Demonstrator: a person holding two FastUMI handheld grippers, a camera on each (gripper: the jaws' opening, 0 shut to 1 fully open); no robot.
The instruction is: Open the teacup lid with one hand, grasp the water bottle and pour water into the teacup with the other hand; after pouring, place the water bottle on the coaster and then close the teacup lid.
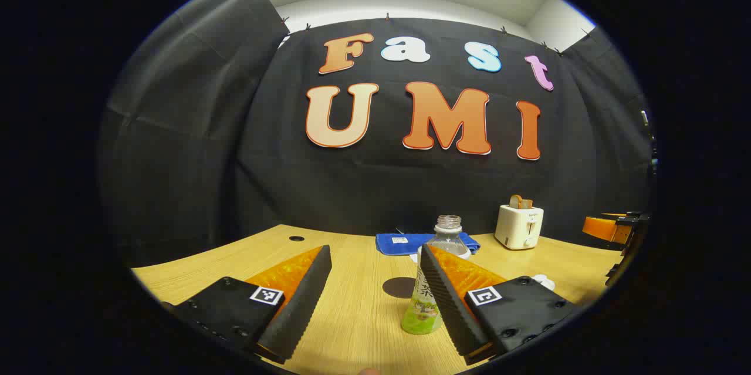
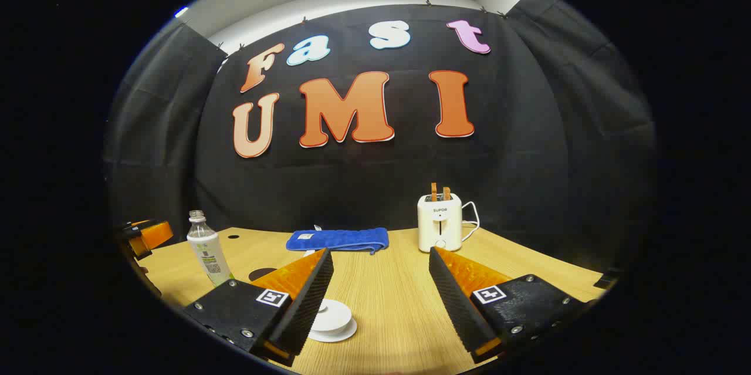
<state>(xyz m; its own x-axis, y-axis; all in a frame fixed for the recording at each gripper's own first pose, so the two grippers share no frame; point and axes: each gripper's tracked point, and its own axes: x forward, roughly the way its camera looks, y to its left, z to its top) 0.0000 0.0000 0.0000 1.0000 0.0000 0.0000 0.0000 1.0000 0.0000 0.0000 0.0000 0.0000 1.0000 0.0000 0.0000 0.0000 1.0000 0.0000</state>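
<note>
Standing just beyond the spread left gripper [image 1: 375, 281], uncapped water bottle [image 1: 437, 269], ungrasped.

Both views low over table [image 1: 352, 316], facing back wall; share toaster [image 2: 439, 222].

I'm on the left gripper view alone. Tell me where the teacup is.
Observer: In the right gripper view the teacup sits on the table low in front of the right gripper, partly hidden by the finger on the left of that view.
Operator: Report its lid.
Observer: The lid looks to be on.
Operator: Give me that gripper's state.
Observer: Open, fingers wide apart, nothing between them.
</note>
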